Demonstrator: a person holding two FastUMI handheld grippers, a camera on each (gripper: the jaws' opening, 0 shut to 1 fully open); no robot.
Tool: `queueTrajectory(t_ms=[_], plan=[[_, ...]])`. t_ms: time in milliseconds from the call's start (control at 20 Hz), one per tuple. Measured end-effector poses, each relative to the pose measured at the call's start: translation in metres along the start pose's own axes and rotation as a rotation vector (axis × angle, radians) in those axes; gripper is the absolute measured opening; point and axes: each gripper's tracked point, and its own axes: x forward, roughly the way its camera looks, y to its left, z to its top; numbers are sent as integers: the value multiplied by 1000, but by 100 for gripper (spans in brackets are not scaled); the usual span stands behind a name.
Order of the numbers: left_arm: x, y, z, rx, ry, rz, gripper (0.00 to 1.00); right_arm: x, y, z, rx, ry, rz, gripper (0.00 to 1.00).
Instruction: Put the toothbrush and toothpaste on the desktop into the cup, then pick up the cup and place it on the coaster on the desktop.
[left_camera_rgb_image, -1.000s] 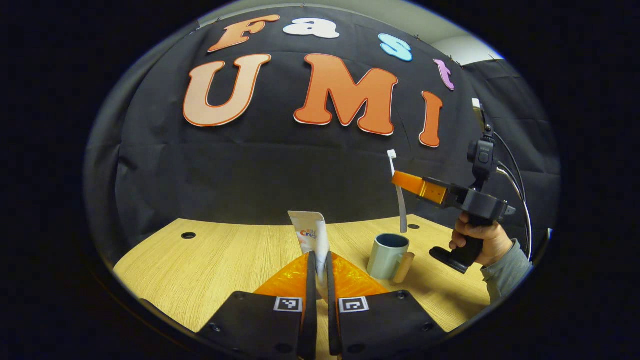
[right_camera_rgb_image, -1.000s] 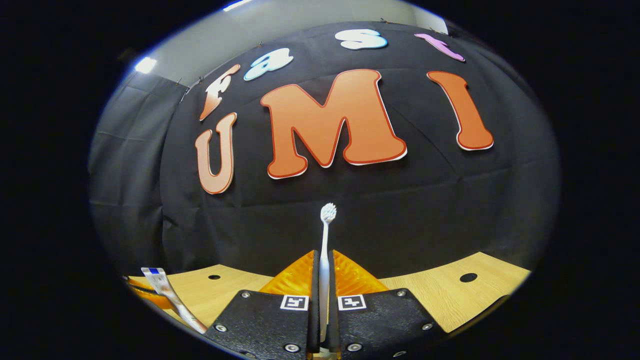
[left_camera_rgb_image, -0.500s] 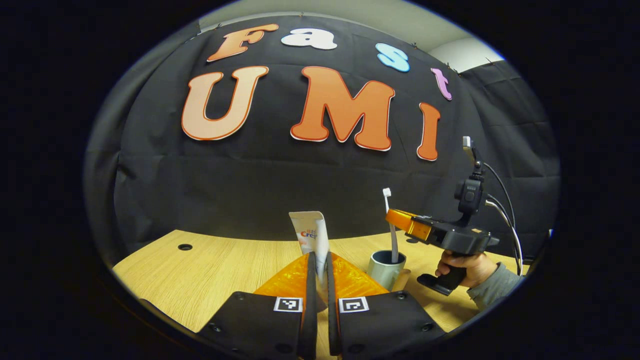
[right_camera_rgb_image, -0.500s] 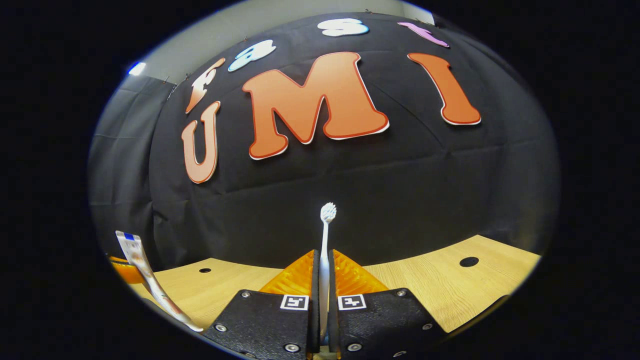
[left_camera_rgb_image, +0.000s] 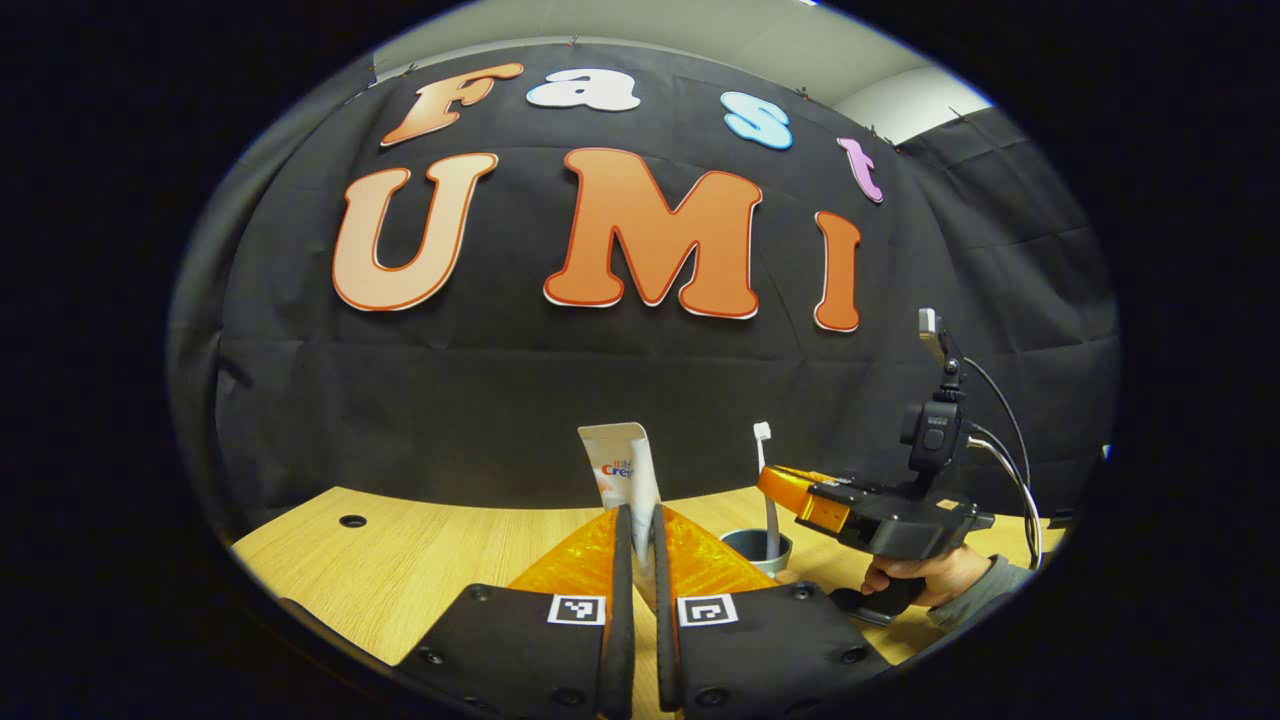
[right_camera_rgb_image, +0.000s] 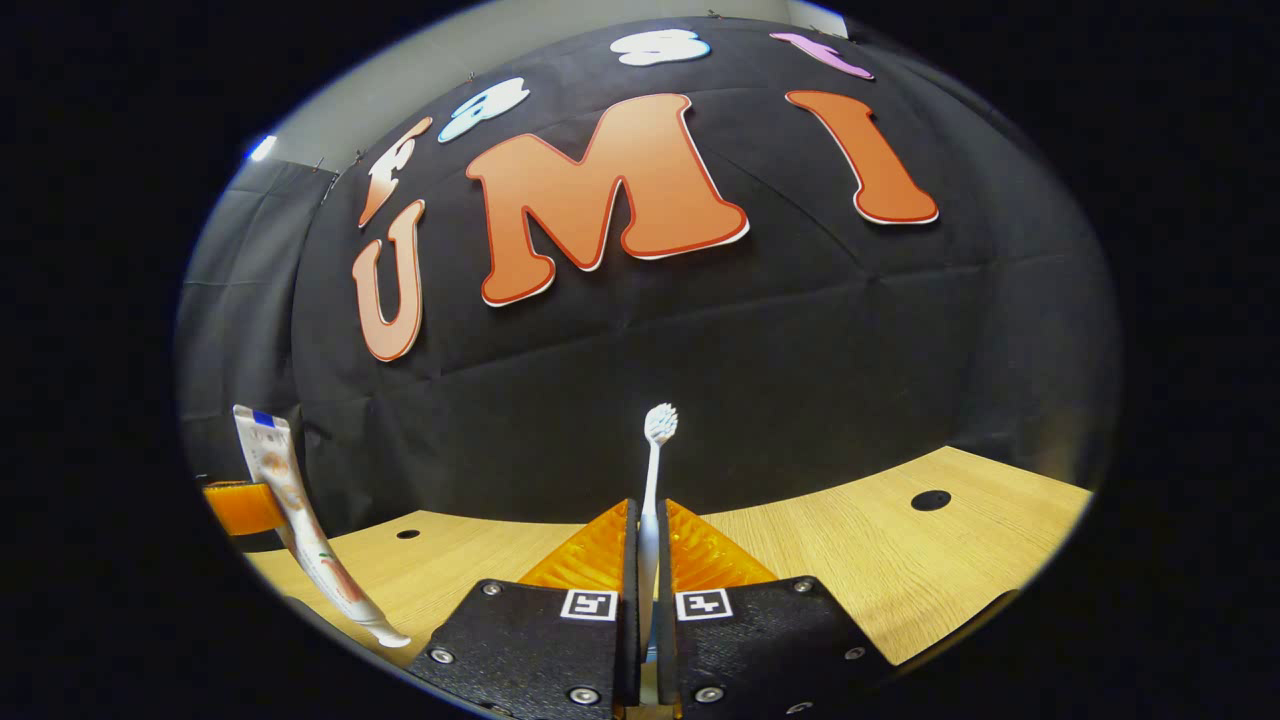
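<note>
Left gripper (left_camera_rgb_image: 637, 520) squeezing the toothpaste (left_camera_rgb_image: 622, 470) tight between its 2 fingers, tube standing straight up above the wooden desktop (left_camera_rgb_image: 430, 550). Right gripper (right_camera_rgb_image: 645, 520) pinching the toothbrush (right_camera_rgb_image: 655, 450) the same way, bristles up top. Seen from the left gripper view, toothbrush bottom dipping down into the cup (left_camera_rgb_image: 745, 548) on the desktop, with a hand (left_camera_rgb_image: 925, 575) holding the right gripper just beside it.

Ahead of the fingers spreads a wooden desktop (left_camera_rgb_image: 420, 560) with round holes (right_camera_rgb_image: 930, 499), backed by black cloth (left_camera_rgb_image: 500, 380).
</note>
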Motion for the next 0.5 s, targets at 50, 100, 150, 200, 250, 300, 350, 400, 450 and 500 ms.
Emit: queueTrajectory(t_ms=[50,100,150,200,250,300,350,400,450,500], plan=[[4,-4,2,1,-7,-3,12,-2,-1,0,1,6,4,7],[9,-7,4,2,-16,-6,12,-4,-2,-2,-2,15,7,7],[12,-11,6,2,-25,-9,12,-5,-4,-4,-9,27,6,8],[14,-15,8,2,-33,-13,12,-7,-7,-9,-22,46,2,8],[19,-19,10,5,-41,-17,12,-9,-10,-13,-34,63,-1,10],[22,-23,11,8,-48,-21,12,-12,-11,-17,-44,79,-1,11],[26,-26,13,10,-55,-22,12,-14,-13,-20,-47,90,1,19],[30,-29,14,10,-63,-26,12,-16,-15,-25,-48,106,1,11],[33,-33,15,11,-71,-27,12,-19,-17,-27,-47,116,1,13],[37,-36,17,11,-79,-31,12,-21,-20,-27,-44,122,-1,14]])
